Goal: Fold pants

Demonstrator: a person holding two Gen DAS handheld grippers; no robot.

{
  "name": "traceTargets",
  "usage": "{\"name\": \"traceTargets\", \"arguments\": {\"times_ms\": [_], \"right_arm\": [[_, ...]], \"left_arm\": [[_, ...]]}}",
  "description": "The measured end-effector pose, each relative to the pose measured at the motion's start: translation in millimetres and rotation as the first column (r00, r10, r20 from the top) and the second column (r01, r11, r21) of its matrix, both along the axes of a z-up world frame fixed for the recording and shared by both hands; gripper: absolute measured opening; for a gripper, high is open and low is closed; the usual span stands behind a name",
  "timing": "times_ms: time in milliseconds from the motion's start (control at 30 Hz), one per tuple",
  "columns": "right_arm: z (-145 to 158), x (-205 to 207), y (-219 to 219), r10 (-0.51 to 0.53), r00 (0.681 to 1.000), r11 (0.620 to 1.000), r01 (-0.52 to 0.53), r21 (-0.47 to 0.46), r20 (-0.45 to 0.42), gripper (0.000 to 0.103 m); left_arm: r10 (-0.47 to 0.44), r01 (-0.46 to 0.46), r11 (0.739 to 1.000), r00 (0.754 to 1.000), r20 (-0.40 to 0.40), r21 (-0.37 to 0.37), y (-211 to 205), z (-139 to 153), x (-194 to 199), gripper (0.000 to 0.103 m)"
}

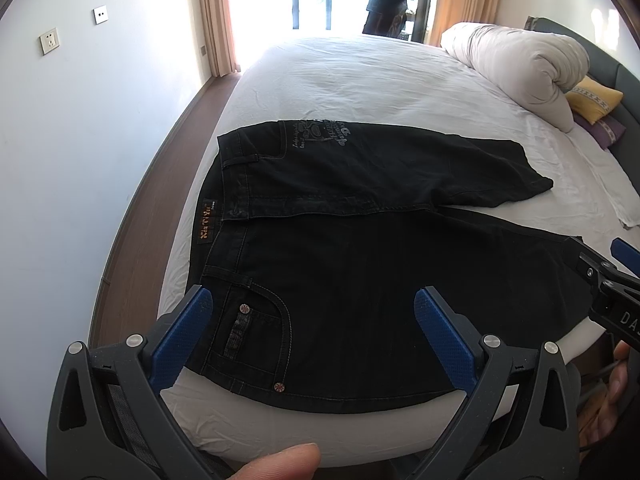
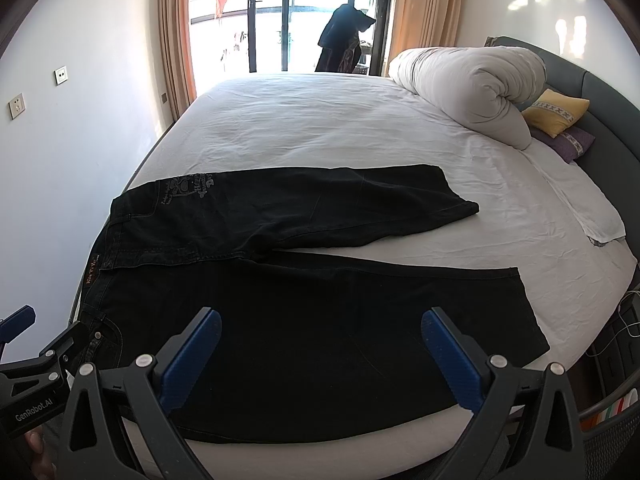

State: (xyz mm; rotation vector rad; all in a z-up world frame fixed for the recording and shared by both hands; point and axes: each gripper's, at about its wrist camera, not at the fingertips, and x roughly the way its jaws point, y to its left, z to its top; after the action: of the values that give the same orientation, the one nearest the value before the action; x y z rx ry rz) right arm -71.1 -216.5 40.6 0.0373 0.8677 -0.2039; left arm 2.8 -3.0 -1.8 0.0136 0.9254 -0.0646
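Observation:
Black jeans [image 1: 360, 264] lie spread flat on the white bed [image 1: 360, 80], waistband to the left, both legs pointing right; they also show in the right wrist view [image 2: 320, 320]. The far leg [image 2: 360, 200] angles away from the near leg [image 2: 440, 312]. My left gripper [image 1: 312, 304] is open and empty, above the near hip pocket by the bed's front edge. My right gripper [image 2: 320, 324] is open and empty, above the near leg. The right gripper's body shows at the right edge of the left wrist view [image 1: 612, 292]; the left one shows at the lower left of the right wrist view [image 2: 36, 360].
A rolled white duvet [image 2: 472, 92] and yellow [image 2: 556, 112] and purple [image 2: 572, 142] cushions lie at the bed's far right by the dark headboard [image 2: 600, 92]. A folded white cloth [image 2: 592, 216] lies at the right. A white wall [image 1: 60, 140] runs along the left, glass doors [image 2: 288, 16] beyond.

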Motion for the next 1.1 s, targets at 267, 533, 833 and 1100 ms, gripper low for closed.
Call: {"name": "traceTargets", "arguments": {"times_ms": [267,533,833,1100], "right_arm": [[0.2,0.3,-0.2,0.000,1.000,1.000,0.000,0.002,-0.001,0.103],[-7.6,0.5,4.3,0.001,1.000,1.000,-0.001,0.006,-0.004,0.103],[-10.6,3.8,4.1,0.002,1.000,1.000,-0.002,0.014,-0.010,0.103],[-18.0,9.2,-1.1,0.003,0.999,1.000,-0.002,0.025,-0.033,0.103]], "left_arm": [[0.000,0.000,1.000,1.000,-0.001,0.000,0.0,-0.2,0.1,0.103],[-0.001,0.001,1.000,1.000,-0.003,-0.001,1.9,0.6,-4.8,0.103],[-0.007,0.007,1.000,1.000,-0.011,0.003,-0.6,-10.2,-6.5,0.103],[-0.004,0.005,1.000,0.999,-0.036,0.008,2.8,-21.4,4.8,0.103]]}}
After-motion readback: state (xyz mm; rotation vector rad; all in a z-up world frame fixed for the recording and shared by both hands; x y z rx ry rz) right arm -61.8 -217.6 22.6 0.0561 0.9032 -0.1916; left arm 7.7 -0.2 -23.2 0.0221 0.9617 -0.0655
